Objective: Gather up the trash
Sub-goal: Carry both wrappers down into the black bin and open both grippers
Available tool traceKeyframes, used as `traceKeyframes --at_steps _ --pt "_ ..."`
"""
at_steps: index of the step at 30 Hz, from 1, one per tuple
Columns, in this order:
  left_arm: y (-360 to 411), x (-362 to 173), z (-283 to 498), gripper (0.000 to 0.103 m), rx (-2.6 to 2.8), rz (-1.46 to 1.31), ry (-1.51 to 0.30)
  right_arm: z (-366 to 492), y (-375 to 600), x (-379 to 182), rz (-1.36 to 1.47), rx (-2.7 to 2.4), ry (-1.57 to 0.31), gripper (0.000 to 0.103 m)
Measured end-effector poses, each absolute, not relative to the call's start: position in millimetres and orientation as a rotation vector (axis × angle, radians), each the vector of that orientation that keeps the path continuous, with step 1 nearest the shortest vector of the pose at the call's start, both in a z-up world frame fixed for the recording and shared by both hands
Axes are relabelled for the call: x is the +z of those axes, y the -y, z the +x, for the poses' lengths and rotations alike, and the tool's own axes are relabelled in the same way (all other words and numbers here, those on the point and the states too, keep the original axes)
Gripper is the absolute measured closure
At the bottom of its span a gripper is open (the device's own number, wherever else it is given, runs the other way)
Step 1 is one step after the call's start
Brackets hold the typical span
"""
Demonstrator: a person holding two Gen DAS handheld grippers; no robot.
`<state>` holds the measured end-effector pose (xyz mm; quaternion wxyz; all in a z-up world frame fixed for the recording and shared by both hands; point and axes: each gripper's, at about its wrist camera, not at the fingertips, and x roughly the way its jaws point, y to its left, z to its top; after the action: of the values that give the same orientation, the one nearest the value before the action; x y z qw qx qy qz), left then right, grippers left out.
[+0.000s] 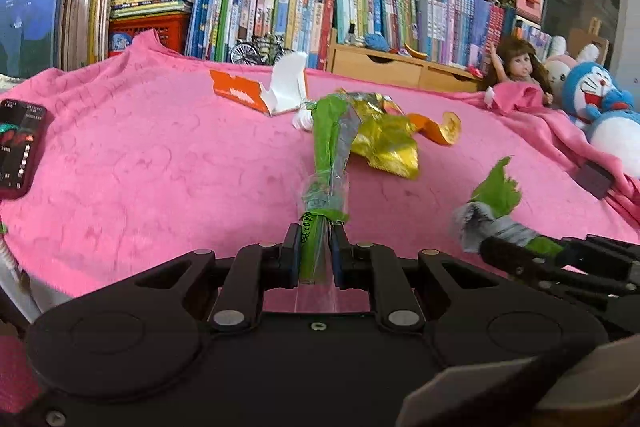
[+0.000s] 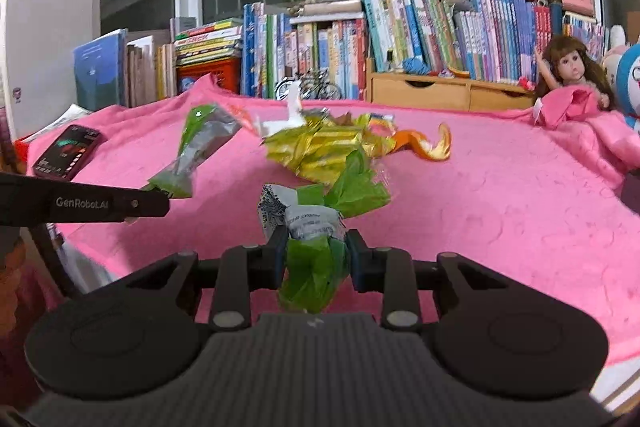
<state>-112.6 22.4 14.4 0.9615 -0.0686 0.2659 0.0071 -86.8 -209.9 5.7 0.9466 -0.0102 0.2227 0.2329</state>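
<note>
My left gripper (image 1: 314,241) is shut on a long green and silver wrapper (image 1: 329,163) that sticks forward over the pink blanket (image 1: 160,163). The same wrapper (image 2: 200,147) shows at the left of the right wrist view, held by the left gripper (image 2: 160,197). My right gripper (image 2: 318,243) is shut on a crumpled green and white wrapper (image 2: 316,223); from the left wrist view it is the torn green wrapper (image 1: 494,195) in the right gripper (image 1: 492,247). A gold foil wrapper (image 1: 390,143), an orange peel (image 1: 444,131) and a torn orange and white carton (image 1: 260,93) lie on the blanket.
A phone (image 1: 18,147) lies at the blanket's left edge. A doll (image 1: 516,67) and plush toys (image 1: 600,107) sit at the right. Behind the bed stand rows of books (image 1: 280,11), a wooden drawer box (image 1: 384,67) and a small model bicycle (image 1: 256,51).
</note>
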Motion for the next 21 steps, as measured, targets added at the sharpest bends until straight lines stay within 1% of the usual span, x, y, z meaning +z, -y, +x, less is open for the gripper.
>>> traceKeyframes --at_steps 7,13,21 --pt "-18 9 -142 0.089 0.010 -0.122 -0.577 -115 210 0 -0.028 0.506 -0.488 0.066" --pt "-18 -7 -159 0.089 -0.009 -0.137 -0.671 -132 209 -11 -0.032 0.523 -0.541 0.066" --pt "-11 -40 -168 0.089 -0.039 -0.098 -0.828 -143 209 -40 -0.024 0.538 -0.681 0.066"
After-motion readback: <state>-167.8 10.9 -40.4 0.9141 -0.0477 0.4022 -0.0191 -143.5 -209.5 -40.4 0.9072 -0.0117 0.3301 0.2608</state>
